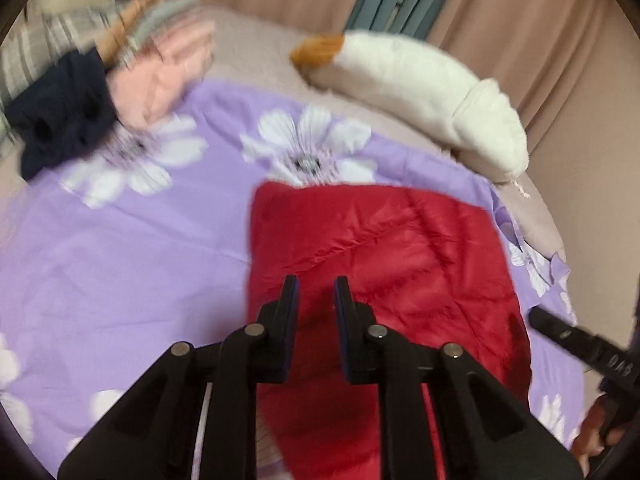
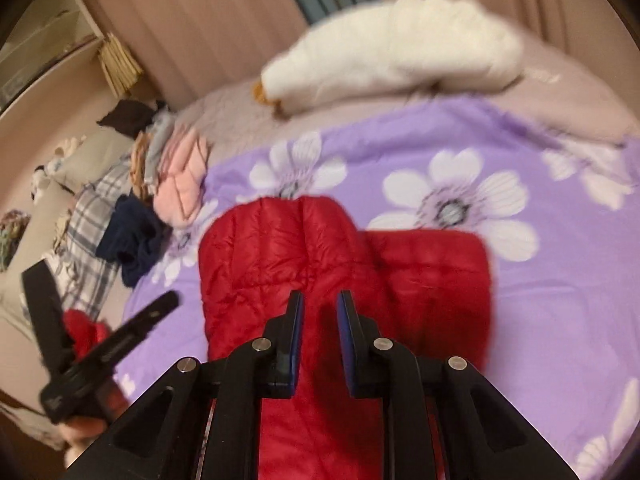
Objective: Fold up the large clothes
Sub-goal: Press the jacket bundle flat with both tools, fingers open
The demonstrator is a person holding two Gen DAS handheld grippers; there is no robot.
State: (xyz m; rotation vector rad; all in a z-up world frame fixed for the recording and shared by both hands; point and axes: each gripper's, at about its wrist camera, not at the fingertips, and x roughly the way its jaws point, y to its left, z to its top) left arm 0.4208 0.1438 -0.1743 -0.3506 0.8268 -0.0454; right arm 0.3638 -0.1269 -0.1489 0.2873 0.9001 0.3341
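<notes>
1. The left gripper has its fingers drawn close together, and red cloth is bunched at them in the right wrist view. I judge it clenched on the near edge of the red puffer jacket.
2. The right gripper also has narrow jaws with red quilted fabric filling the gap, so it is probably pinching the same edge (motion blur hides the contact itself).
3. The jacket lies across the middle of the floral sheet, with a sleeve folded over its body.
4. A clothes pile sits at the sheet's far left corner, and a white plush toy lies beyond its far edge.
5. Risks:
   - The slick shell could slip from either pinch.
   - Uneven lifting would skew the fold.
   - The tucked sleeve might flop open.
</notes>
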